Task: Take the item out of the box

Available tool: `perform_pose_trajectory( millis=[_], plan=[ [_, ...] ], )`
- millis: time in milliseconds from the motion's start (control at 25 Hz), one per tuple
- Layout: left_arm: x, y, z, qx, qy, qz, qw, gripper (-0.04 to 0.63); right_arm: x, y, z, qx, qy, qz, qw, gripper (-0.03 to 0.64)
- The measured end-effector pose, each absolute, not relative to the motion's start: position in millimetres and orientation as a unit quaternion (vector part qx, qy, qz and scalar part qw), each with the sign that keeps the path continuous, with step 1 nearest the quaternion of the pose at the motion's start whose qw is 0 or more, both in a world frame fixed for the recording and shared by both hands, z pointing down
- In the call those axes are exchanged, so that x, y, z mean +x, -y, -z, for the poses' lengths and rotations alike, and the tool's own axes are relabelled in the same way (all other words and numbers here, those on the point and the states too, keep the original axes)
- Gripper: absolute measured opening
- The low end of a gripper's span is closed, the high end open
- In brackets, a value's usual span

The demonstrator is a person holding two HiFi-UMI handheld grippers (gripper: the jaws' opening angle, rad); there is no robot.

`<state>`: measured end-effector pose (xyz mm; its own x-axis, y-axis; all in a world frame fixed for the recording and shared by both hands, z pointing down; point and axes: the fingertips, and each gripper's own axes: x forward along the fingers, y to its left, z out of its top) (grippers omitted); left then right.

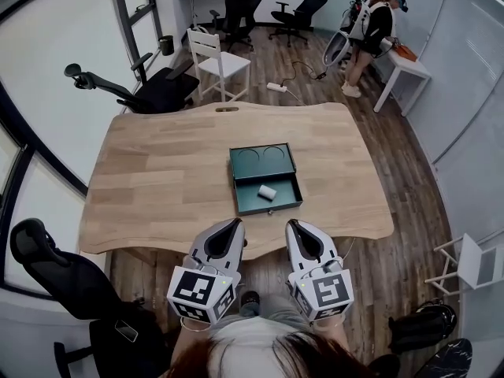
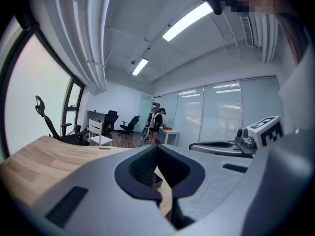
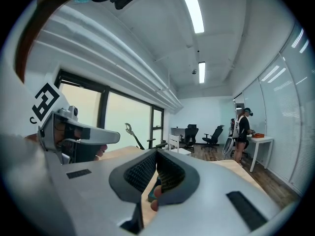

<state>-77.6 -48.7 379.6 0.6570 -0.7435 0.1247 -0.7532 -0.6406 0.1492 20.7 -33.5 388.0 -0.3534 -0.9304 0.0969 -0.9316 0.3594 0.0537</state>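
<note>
Across the middle of the pale wooden table (image 1: pixel 157 179), a dark green rectangular box (image 1: pixel 269 209) is lying open. Its flat lid (image 1: pixel 262 162) is spreading out on the far side and showing two round recesses. A small white cylinder (image 1: pixel 267 190) is lying on its side inside the box's tray, roughly at the centre and clear of the walls.

Two grey tools are hovering side by side at the table's near edge, both pointing toward the box and neither touching it. The left tool (image 1: pixel 234 225) is sitting just left of the box's near left corner. The right tool (image 1: pixel 294 225) is lining up with the box's right end. A clear gap is separating the two. Each is carrying a cube with black and white square markers at its rear, one on the left (image 1: pixel 203 293) and one on the right (image 1: pixel 323 294).

The left gripper view is showing the left tool (image 2: pixel 156 154) with its dark ribbed pads pressed together and nothing between them. The right gripper view is showing the right tool (image 3: pixel 156 161) pressed together and empty in the same way.

Beyond the table, a white wooden chair (image 1: pixel 216 61) and a black office chair (image 1: pixel 157 89) are standing on the wood floor. A person (image 1: pixel 370 22) is standing at a white side desk (image 1: pixel 405 68) in the far corner.
</note>
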Motion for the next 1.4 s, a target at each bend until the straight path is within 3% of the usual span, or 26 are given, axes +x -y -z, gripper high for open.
perform_pose_trajectory(
  millis=[800,1400],
  plan=[
    [-61.0,92.3,-389.5,0.909,0.403,-0.039,0.100,0.006,27.2,78.5,-398.9,0.565,0.823,-0.010,0.066,0.025],
    [-42.6,150.2,-375.3,0.907,0.411,-0.034,0.087,0.006,31.6,134.0,-413.1,0.524,0.844,-0.006,0.111,0.025]
  ],
)
